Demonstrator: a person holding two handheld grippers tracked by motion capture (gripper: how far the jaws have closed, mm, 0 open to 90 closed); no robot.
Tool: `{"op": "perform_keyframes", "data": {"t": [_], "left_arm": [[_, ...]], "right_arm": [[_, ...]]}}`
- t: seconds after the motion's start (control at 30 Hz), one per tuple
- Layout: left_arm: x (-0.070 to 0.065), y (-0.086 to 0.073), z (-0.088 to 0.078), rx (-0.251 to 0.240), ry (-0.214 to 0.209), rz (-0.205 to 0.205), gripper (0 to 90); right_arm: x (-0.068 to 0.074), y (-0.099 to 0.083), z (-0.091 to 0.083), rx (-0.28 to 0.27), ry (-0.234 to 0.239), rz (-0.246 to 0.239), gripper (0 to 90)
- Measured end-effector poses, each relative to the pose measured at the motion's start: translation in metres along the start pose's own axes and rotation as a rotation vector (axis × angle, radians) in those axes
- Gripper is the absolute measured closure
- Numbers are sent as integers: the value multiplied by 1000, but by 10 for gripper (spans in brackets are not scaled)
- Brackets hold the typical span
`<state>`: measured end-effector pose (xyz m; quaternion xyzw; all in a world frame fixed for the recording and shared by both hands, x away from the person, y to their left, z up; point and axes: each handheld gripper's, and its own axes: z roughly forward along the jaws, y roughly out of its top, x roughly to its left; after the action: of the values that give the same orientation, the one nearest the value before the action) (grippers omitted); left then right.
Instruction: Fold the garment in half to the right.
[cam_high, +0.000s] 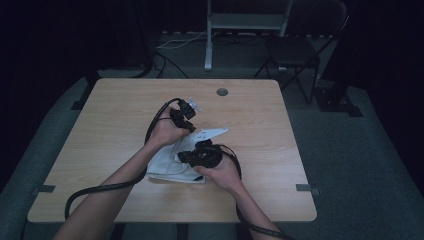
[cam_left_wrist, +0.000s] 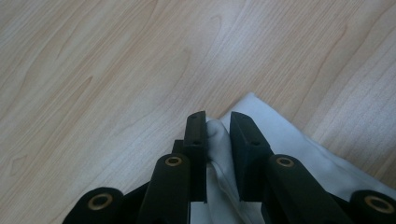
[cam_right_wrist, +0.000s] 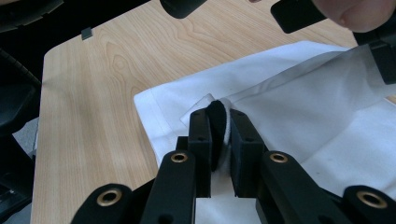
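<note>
A white cloth (cam_high: 172, 162) lies partly folded near the middle of the high view, on a pale wood-grain table (cam_high: 100, 135), between the person's two hands. It looks light, thin and limp, likely to sag and slide on itself, so a pinch at a hemmed edge or corner should hold better than one in the middle.

The left tool (cam_left_wrist: 218, 135) stands narrow, with a bunched fold of cloth between its jaws at lower centre of the left gripper view; the fold lies against one pad, and a sliver of gap shows at the other. The right tool (cam_right_wrist: 219, 128) is clamped tight on a raised pleat of cloth near a hem.

The table is smooth and offers little friction. Beyond it the room is dark, with a folding chair (cam_high: 295, 52) at upper right and grey carpet (cam_high: 360, 150) around.
</note>
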<state>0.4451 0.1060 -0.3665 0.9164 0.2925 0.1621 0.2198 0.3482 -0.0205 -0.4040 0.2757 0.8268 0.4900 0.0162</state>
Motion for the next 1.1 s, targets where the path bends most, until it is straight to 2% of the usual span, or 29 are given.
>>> {"op": "perform_keyframes", "data": {"t": [1.1], "left_arm": [[-9, 3, 6, -12, -1, 18, 756]], "right_arm": [[-3, -14, -13, 3, -30, 12, 800]]}}
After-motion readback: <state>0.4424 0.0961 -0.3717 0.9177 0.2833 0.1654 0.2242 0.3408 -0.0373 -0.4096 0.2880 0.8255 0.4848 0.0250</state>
